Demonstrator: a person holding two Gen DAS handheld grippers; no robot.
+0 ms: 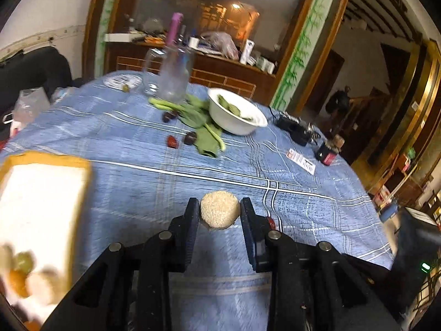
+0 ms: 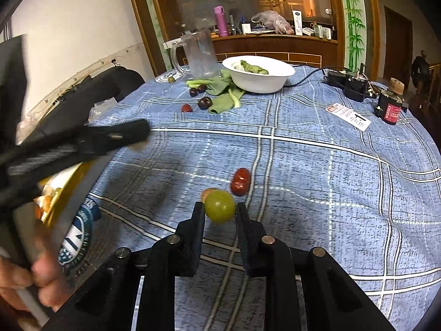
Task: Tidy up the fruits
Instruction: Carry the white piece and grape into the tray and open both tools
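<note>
Item 1, left gripper (image 1: 220,207): we hold a pale, rough-skinned round fruit (image 1: 219,213) between its fingers, jaws part open to the fruit's width. The left pad touches it; on the right a thin gap may remain, so we cannot tell whether the grip is firm. We judge it lifted off the blue checked tablecloth (image 1: 154,182) for carrying to the tray

Item 2, yellow-rimmed tray (image 1: 82,165): at the left edge of the left wrist view, blurred. It already holds a green fruit, an orange one and pale round ones at its near end, which we take as the collecting place

Item 3, right gripper (image 2: 220,207): jaws narrowed onto a green grape-like fruit (image 2: 219,205), both pads touching it. Whether it rests on the cloth or is raised we cannot tell. We judge it gripped across its middle so that it does not roll out

Item 4, loose fruit: a red date (image 2: 240,181) just beyond the green fruit, and a small orange-tan fruit (image 2: 207,193) half hidden behind it. Farther off, dark plums (image 2: 204,102) and a small red fruit (image 2: 186,108) lie beside leafy greens (image 2: 224,98) near the white bowl (image 2: 259,81)

Item 5, differences between views: only the right wrist view shows the near date clearly; in the left it is a sliver behind the right finger. The right view also shows the left gripper from outside as a blurred black bar (image 2: 91,140) over the tray, and a hand (image 2: 35,278) on its handle. Only the left view shows the tray's open white floor
</note>
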